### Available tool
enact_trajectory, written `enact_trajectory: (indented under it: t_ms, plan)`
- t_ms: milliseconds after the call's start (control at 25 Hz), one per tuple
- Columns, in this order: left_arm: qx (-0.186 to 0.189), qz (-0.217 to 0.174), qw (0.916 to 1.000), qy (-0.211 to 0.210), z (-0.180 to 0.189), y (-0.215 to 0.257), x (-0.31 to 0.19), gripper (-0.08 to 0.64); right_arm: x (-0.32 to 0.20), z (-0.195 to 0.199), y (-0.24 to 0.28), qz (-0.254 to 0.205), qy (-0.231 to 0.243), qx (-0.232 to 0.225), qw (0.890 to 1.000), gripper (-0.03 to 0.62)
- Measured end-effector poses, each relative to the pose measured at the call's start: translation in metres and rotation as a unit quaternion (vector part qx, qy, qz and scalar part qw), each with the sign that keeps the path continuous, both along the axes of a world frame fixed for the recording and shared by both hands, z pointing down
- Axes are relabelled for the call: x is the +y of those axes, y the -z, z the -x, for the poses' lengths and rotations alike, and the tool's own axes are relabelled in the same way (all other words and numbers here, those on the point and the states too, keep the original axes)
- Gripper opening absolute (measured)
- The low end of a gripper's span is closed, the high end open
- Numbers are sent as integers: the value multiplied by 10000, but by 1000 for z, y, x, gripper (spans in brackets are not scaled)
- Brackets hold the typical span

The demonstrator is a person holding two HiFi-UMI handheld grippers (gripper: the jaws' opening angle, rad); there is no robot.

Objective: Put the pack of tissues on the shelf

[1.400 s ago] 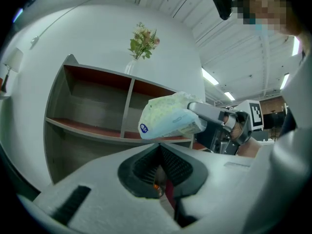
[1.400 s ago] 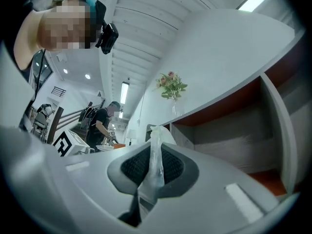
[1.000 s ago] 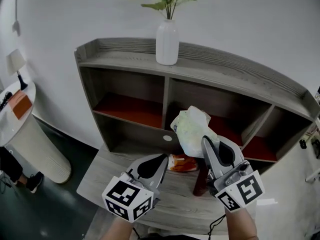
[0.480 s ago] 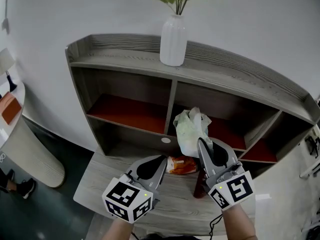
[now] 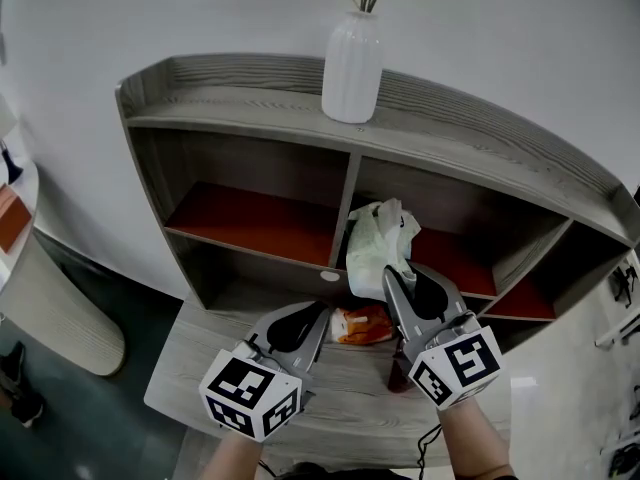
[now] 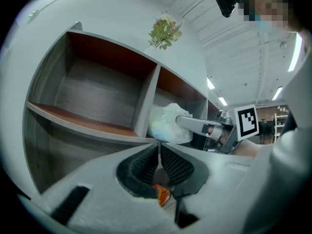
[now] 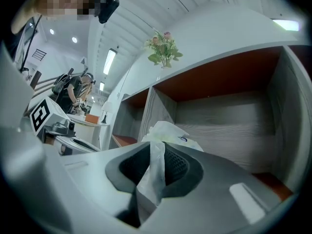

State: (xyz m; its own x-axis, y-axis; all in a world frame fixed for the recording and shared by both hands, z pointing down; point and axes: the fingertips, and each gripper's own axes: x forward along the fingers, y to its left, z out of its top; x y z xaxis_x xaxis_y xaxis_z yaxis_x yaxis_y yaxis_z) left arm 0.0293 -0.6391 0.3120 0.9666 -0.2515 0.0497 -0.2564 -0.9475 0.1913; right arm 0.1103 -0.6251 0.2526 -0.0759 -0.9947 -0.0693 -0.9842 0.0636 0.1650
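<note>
white pack of tissues (image 5: 378,248) had reached the centre shelf (image 5: 240,218); right gripper (image 5: 392,276), pinching its wrapper, was opening to release it; left gripper (image 5: 318,316) closed, empty.

I found no word or number I could read. The pack of tissues (image 7: 168,132) bore a small blue mark (image 7: 183,140) toward its four o'clock side, too small to make out. The orange packet (image 5: 362,323) on the worktop (image 5: 220,348) showed only blurred print.
</note>
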Motion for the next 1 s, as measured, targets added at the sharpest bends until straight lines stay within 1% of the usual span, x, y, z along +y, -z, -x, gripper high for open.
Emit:
enact_trajectory:
  t_ms: [120,240,360,440,680,840,1000]
  plan:
    - [13,32,9999,-125,-5,-1,5,6,-2,1,0,31,-4,14,10000,75]
    - [33,0,9999,-169,-9,1,8,28,1,0,1,-5,5,-135,9999,134]
    - [42,-26,9999,-152,-13,0,12,32,9,-2,2,-102,16,-295,9995,223]
    - [39,-49,9998,-172,-16,0,17,35,19,-4,5,-218,21,-378,9990,238]
    - [103,-102,9996,-252,-27,3,37,35,54,-13,6,-368,42,-522,9979,230]
    - [99,-105,9998,-138,-30,3,47,35,77,-21,-2,-357,45,-635,9973,186]
    - [150,-91,9998,-111,-32,3,62,35,98,-29,-12,-298,41,-827,9961,152]
